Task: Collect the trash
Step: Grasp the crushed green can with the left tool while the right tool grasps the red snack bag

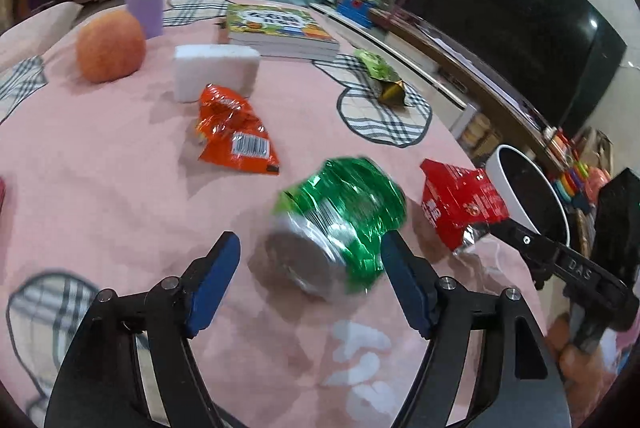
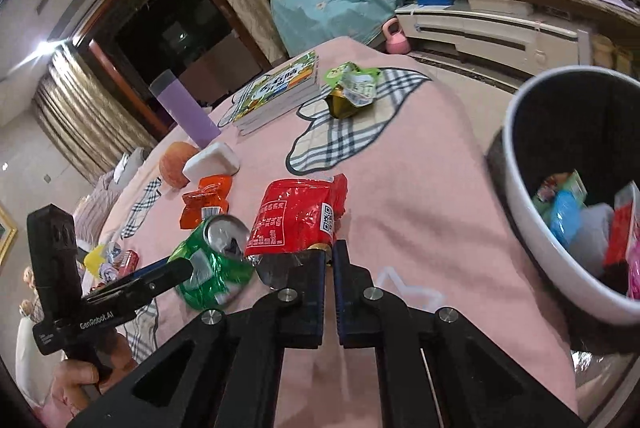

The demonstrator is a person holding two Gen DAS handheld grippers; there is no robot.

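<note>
Red foil wrapper (image 2: 298,218) pinched at its edge by the closed right gripper (image 2: 329,260), near the bin (image 2: 532,240) | left gripper (image 1: 310,260) spread around the green can (image 1: 340,224), not gripping | next: likely carry wrapper over bin, release.

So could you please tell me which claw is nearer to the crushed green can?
Left. The left claw straddles the green can, while the right claw pinches the red wrapper beside it.

"GenRobot.AI" is printed on the left gripper (image 2: 176,270); "DAS" on the right gripper (image 1: 500,228).
</note>
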